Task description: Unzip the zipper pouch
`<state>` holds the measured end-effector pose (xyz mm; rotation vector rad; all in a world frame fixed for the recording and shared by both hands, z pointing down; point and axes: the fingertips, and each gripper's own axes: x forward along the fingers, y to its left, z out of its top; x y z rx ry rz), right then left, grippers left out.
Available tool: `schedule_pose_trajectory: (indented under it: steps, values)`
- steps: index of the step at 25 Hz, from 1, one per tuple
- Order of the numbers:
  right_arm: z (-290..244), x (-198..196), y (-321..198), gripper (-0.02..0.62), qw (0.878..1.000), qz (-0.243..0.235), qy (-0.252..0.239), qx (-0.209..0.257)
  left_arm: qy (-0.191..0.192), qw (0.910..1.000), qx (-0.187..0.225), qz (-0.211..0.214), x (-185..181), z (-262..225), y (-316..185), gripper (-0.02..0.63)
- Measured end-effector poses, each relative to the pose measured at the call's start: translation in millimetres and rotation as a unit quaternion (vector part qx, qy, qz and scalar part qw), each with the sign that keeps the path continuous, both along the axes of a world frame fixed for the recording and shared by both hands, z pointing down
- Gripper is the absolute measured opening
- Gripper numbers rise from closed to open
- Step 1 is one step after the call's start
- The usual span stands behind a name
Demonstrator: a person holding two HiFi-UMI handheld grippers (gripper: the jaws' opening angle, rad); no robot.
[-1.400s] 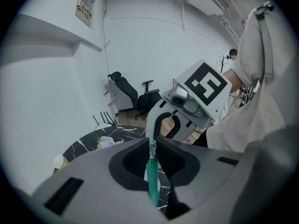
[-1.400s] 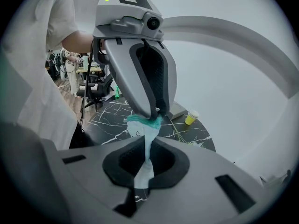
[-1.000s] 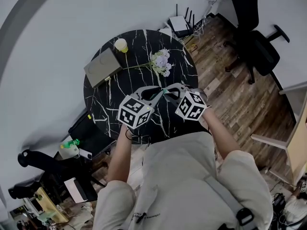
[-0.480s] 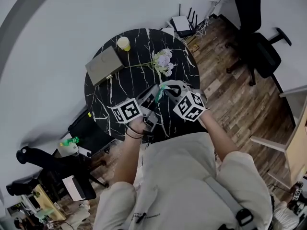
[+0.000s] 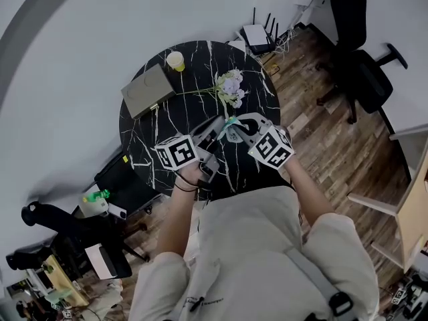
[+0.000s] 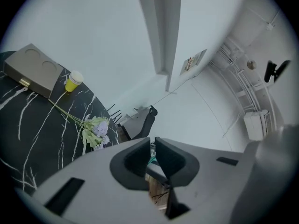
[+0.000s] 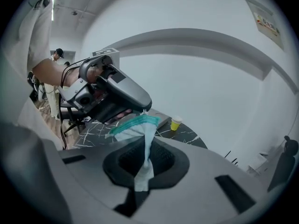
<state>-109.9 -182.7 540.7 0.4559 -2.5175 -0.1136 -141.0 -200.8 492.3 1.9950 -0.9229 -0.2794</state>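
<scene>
A limp, pale fabric zipper pouch [image 7: 145, 134] with a teal zipper band hung above the round, white-veined black marble table [image 5: 194, 105], toward its four o'clock. The right gripper [image 7: 142, 164] pinched its lower cloth; the left gripper [image 6: 153, 148] clenched its teal top edge.

**Inspector A:** Clothing noted?

**Inspector B:** 1 pale beige short-sleeved shirt [image 5: 254, 246] with small dark print low on the front. 1 grey strap [image 5: 306, 271] crosses the right shoulder and ends in a black buckle [image 5: 338, 303]. There are dark bands [image 5: 182, 184] on the left wrist.

**Inspector A:** Handheld gear?

**Inspector B:** The left gripper [image 5: 221, 123] and right gripper [image 5: 231, 130] have smooth grey shells and dark inner pads. Left cube [image 5: 176, 152] and right cube [image 5: 271, 147] are white with black square markers.
</scene>
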Motion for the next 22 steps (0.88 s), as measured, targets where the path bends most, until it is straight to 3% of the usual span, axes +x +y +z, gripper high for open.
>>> schedule_pose_trajectory:
  steps: [22]
  values:
    - [-29,10,-15,0.014,0.999,0.029,-0.019,0.023,-0.031,0.9995,0.007,0.001,-26,8,4,0.043]
